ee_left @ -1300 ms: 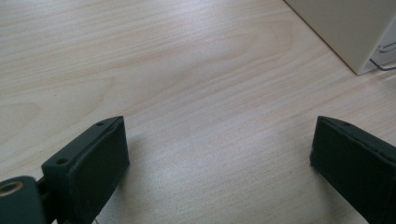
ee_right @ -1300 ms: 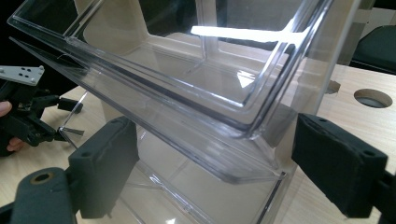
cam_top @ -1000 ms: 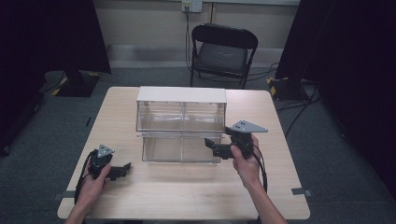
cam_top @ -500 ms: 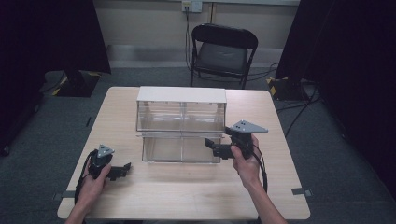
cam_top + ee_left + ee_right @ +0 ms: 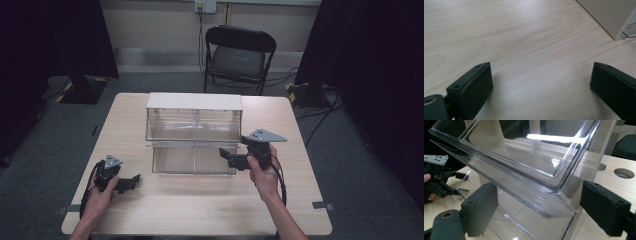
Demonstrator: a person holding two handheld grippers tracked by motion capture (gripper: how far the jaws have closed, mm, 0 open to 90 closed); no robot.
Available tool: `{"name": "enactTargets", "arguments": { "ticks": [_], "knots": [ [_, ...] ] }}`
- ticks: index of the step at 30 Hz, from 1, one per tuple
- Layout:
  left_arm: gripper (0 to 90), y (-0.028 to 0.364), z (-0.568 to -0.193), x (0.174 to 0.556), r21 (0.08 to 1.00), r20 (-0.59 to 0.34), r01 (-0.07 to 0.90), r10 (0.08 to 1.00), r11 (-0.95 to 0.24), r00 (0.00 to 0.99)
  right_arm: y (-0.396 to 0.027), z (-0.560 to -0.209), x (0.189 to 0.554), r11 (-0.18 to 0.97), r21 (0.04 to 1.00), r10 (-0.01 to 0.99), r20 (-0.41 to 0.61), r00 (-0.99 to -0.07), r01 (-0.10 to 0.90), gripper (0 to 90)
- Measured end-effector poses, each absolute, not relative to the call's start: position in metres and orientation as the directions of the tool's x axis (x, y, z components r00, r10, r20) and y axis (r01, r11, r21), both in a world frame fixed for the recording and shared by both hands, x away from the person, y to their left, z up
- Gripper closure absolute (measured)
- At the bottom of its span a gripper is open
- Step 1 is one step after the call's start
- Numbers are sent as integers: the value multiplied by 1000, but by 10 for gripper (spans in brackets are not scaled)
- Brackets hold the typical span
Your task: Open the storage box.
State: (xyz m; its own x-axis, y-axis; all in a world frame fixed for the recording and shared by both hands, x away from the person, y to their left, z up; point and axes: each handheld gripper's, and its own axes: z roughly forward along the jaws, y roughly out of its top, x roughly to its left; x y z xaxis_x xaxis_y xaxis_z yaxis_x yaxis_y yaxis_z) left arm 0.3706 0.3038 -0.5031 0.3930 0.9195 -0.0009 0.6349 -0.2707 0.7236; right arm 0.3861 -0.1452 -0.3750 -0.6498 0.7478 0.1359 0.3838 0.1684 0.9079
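A two-tier clear plastic drawer cabinet with a white top stands mid-table. Its upper drawer is tilted out, its front lip reaching between my right gripper's jaws. My right gripper is open at the cabinet's right front corner, held in a hand. In the right gripper view the open right gripper has its black pads either side of the drawer's lip and corner. My left gripper rests low on the table near the front left, open, nothing between its pads. The cabinet's white corner lies ahead of it.
The wooden table has free room in front of the cabinet and between the hands. A round cable hole sits in the tabletop to the right of the cabinet. A black folding chair stands behind the table.
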Motion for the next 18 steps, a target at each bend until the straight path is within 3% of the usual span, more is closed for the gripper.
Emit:
{"name": "enactTargets", "arguments": {
  "ticks": [18],
  "knots": [
    [38, 304, -503, 371, 723, 1, 634, 919, -273, 395, -145, -375, 387, 161, 908, 749, 142, -648, 386, 140]
  ]
}}
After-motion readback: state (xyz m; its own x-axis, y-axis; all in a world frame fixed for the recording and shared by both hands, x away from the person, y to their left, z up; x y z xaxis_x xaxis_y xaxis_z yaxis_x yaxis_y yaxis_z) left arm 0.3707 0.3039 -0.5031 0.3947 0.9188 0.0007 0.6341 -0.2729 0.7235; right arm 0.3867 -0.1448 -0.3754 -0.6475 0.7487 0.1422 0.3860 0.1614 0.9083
